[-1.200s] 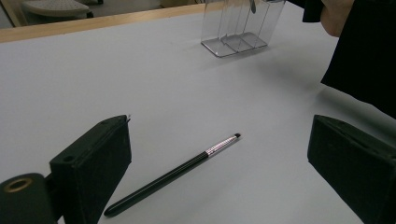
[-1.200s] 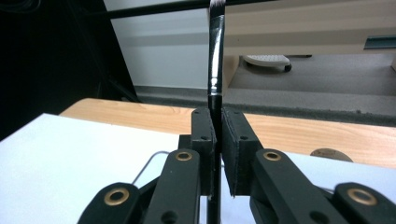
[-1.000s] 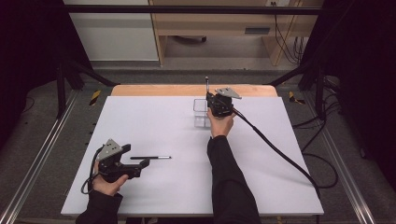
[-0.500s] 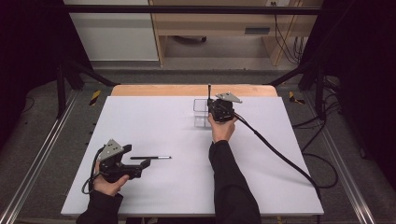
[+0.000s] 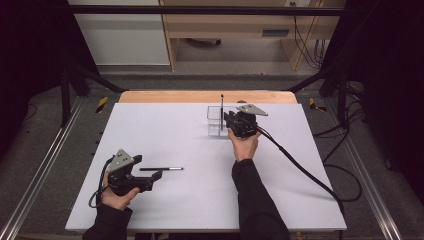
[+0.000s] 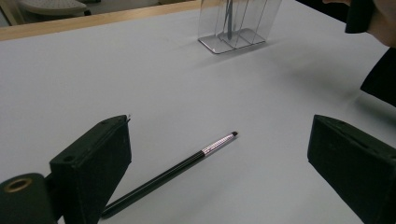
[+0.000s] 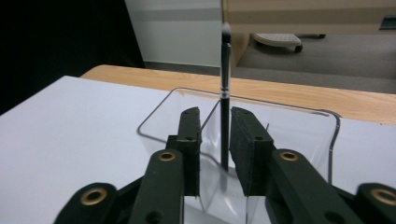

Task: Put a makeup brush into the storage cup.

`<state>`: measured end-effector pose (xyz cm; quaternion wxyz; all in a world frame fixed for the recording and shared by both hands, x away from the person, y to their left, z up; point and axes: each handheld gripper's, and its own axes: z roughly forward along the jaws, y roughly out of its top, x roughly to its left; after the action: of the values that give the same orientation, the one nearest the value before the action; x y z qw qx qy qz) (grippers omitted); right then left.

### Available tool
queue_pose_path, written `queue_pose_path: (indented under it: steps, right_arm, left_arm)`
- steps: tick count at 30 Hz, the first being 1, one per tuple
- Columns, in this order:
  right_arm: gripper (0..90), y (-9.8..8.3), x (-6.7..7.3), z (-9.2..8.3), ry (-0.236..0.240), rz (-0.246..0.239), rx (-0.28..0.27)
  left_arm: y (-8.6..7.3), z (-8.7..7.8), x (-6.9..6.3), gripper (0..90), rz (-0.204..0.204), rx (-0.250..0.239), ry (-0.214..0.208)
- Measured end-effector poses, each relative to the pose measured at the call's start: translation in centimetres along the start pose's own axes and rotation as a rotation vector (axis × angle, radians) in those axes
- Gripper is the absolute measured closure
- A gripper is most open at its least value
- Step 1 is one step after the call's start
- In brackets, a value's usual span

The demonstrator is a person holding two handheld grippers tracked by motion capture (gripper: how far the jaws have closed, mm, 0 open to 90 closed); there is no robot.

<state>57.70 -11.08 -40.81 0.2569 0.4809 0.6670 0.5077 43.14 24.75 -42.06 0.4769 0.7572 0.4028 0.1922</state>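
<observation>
Since a second ago the right claw [image 7: 212, 135] has just been parting its jaws around the upright brush [image 7: 224, 98] standing in the clear holder [image 7: 332, 140] on the bench [image 5: 165, 130], releasing it, while the left claw [image 6: 219, 158], jaws wide, straddles the second brush [image 6: 173, 170].

Wooden desk [image 5: 235, 30], grey floor [image 5: 45, 145]

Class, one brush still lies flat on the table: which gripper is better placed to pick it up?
Left. The left gripper has open jaws flanking the brush; the right gripper is at the clear holder.
</observation>
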Motion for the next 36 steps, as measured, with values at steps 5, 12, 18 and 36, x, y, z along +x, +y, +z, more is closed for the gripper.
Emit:
queue_pose_path:
  steps: [5, 12, 18, 36]
  right_arm:
    - [62.6, -0.1, 0.0, -2.4, 0.05, -0.024, 0.021]
    - [54.5, -0.5, -0.9, -5.5, 0.09, -0.029, 0.014]
    - [48.3, -1.4, -1.3, -7.5, 0.123, -0.059, 0.025]
    - [27.1, -3.1, -2.6, -11.8, 0.177, -0.061, 0.031]
  left_arm:
    - [0.0, 0.1, 0.0, 5.5, 0.004, 0.004, 0.003]
    - [0.0, 0.0, 0.1, 5.6, 0.002, 0.003, 0.01]
    - [0.0, 0.1, 0.0, 5.4, 0.008, 0.01, 0.014]
    - [0.0, 0.2, 0.0, 4.9, 0.008, 0.013, 0.023]
